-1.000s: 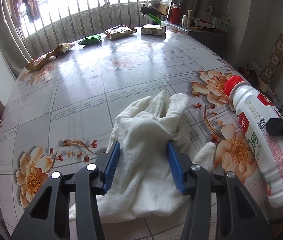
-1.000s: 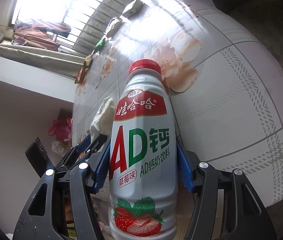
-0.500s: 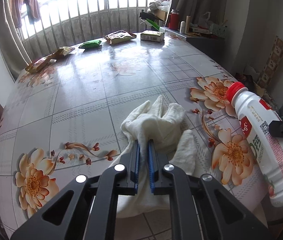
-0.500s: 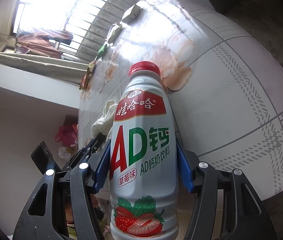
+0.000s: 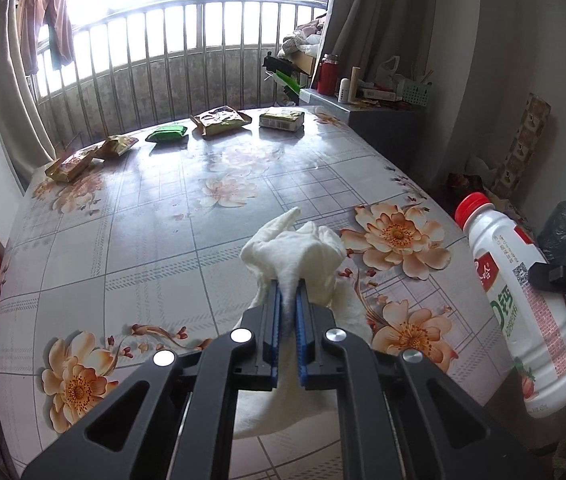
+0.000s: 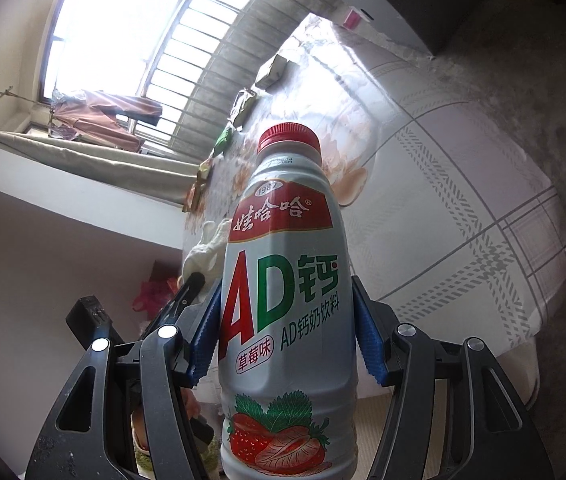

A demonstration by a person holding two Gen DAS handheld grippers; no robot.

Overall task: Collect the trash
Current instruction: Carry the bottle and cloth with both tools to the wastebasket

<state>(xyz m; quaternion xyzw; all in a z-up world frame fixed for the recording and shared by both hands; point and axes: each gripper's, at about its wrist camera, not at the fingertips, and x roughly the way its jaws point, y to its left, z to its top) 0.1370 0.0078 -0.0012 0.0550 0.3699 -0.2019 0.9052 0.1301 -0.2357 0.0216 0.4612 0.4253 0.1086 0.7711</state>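
Left tool [image 5: 288, 300] is clamped tight on the white cloth [image 5: 299, 252] near the bench's [image 5: 131, 232] front edge, right tool [image 6: 285, 328] gripping the strawberry milk bottle [image 6: 283, 300].

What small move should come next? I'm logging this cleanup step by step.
Probably lift the left gripper higher: its jaws have just closed on the white cloth, whose lower part still drapes on the table. The right gripper already holds the bottle.
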